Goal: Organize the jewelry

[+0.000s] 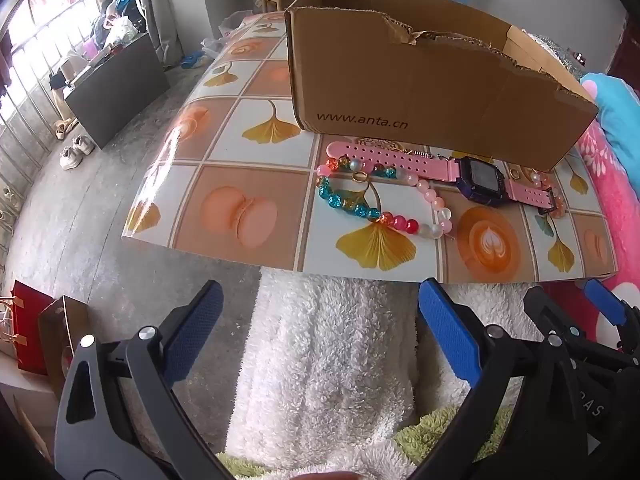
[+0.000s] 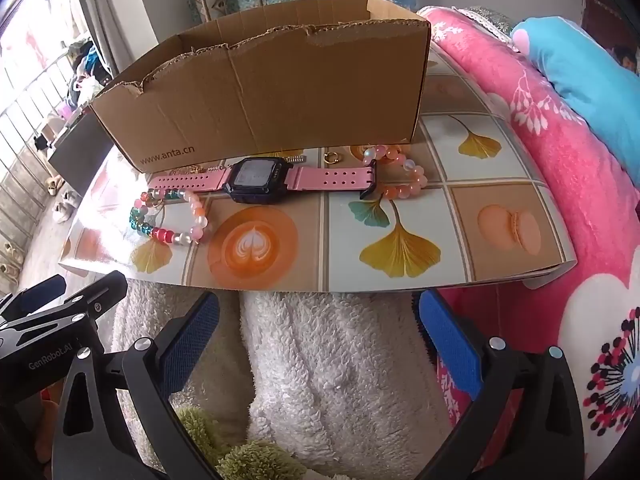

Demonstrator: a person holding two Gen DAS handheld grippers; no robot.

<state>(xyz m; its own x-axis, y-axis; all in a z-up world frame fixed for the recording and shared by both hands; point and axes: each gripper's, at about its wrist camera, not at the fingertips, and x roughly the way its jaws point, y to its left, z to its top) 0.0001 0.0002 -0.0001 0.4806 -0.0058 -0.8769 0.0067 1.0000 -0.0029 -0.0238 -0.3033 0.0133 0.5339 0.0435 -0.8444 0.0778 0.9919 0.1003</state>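
Both tongs are held wide apart and empty, the left tongs [image 1: 320, 336] and the right tongs [image 2: 320, 340] hung over white fleece short of the patterned surface [image 2: 460, 240]. On that surface a pink watch [image 2: 260, 176] is laid just in front of the cardboard box [image 2: 280, 96]. A multicoloured bead bracelet [image 1: 380, 204] is seen beside the strap's long end, a peach bead bracelet [image 2: 400, 176] under the buckle end. A small gold ring [image 2: 331, 157] is spotted close to the box.
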